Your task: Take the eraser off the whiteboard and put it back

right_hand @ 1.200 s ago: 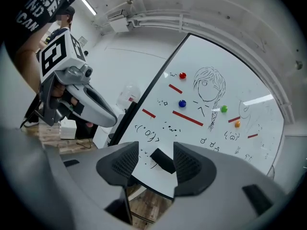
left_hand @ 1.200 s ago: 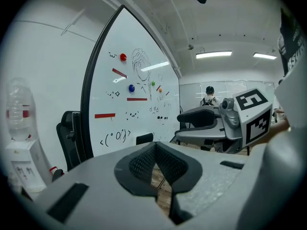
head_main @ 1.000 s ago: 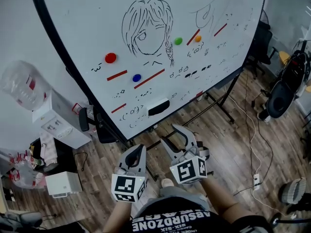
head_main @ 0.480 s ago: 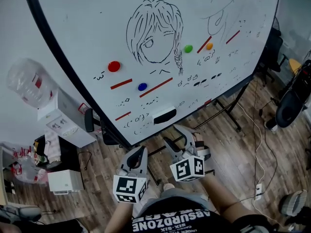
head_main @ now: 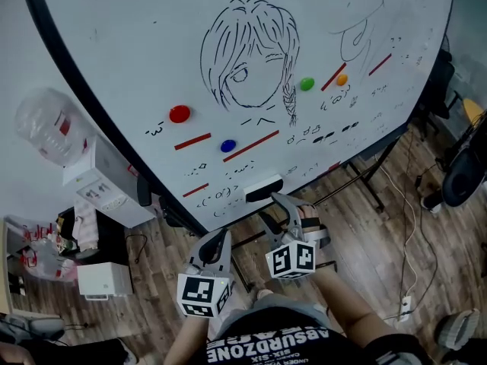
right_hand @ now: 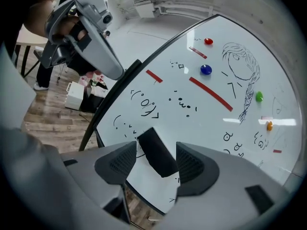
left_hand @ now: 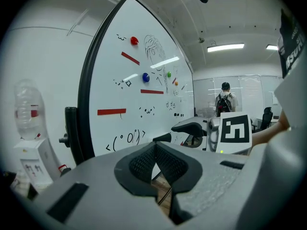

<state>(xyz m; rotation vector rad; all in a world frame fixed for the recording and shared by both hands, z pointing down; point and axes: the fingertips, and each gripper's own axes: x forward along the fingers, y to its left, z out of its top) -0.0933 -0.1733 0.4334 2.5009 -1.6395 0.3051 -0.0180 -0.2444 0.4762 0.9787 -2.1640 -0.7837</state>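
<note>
The black eraser (head_main: 263,189) clings to the whiteboard (head_main: 152,44) near its lower edge. My right gripper (head_main: 275,212) stands just in front of it. In the right gripper view the eraser (right_hand: 156,152) shows between the two pads (right_hand: 117,164) with a gap on each side; the jaws have just been opening and nothing is gripped. My left gripper (head_main: 220,239) hangs lower left, away from the board, its tips together and empty. In the left gripper view its pads (left_hand: 142,163) meet, with the right gripper's marker cube (left_hand: 235,127) beyond.
Red (head_main: 179,113), blue (head_main: 227,145), green (head_main: 307,84) and orange (head_main: 342,79) magnets sit on the board among drawings. A water dispenser (head_main: 97,187) with its bottle (head_main: 46,131) stands left. The board's stand legs (head_main: 365,181), a chair (head_main: 463,175) and floor cables lie right.
My right gripper has moved up toward the board's lower edge and rolled, ending right by the eraser. The left gripper has drifted slightly. The board looms closer.
</note>
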